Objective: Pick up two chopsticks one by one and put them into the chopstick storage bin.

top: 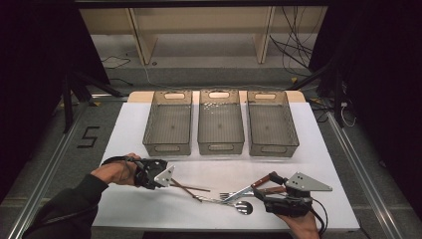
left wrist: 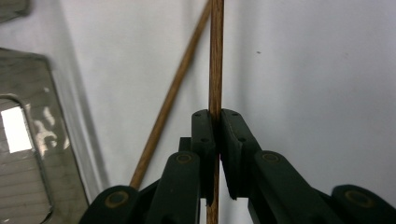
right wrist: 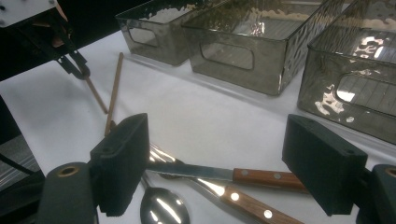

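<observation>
Pinching chopstick [left wrist: 215, 56], left gripper [left wrist: 218, 122] level.

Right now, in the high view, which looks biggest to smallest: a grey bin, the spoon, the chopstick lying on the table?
1. Any grey bin, such as the middle one, by far.
2 and 3. The spoon and the loose chopstick look similar in length; partly overlapped, so I won't rank them.

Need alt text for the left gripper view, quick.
The left tongs are shut on a wooden chopstick that runs straight up the frame. A second chopstick lies slanted on the white table, and a clear bin sits at left.
</observation>
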A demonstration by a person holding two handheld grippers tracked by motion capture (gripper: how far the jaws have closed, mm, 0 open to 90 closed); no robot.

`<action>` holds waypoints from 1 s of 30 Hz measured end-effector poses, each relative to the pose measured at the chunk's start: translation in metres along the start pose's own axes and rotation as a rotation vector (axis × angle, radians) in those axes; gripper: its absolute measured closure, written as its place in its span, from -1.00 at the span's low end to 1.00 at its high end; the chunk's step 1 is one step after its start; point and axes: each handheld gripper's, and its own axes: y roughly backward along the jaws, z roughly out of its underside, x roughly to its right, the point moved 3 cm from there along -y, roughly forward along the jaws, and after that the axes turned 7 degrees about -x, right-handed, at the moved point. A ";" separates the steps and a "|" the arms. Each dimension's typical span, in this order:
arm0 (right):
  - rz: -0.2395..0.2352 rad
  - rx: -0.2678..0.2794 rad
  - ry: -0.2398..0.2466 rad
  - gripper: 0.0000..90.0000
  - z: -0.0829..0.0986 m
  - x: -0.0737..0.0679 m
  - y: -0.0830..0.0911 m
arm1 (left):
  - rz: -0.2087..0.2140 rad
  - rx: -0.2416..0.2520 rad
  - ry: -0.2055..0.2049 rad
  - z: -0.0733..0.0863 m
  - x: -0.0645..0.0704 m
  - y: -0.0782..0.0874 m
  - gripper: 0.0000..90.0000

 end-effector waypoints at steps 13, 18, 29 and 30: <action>0.000 0.002 0.000 -0.47 0.000 0.000 0.000 | -0.049 0.057 0.226 0.001 -0.025 0.010 0.86; 0.000 0.001 -0.001 -0.47 0.000 0.000 0.000 | -0.070 0.092 0.343 0.000 -0.036 0.022 0.86; -0.002 0.005 0.000 -0.47 0.000 0.000 0.001 | -0.127 0.154 0.610 0.004 -0.062 0.040 0.86; -0.001 0.005 0.000 -0.47 0.000 0.000 0.001 | -0.133 0.152 0.630 0.005 -0.065 0.040 0.86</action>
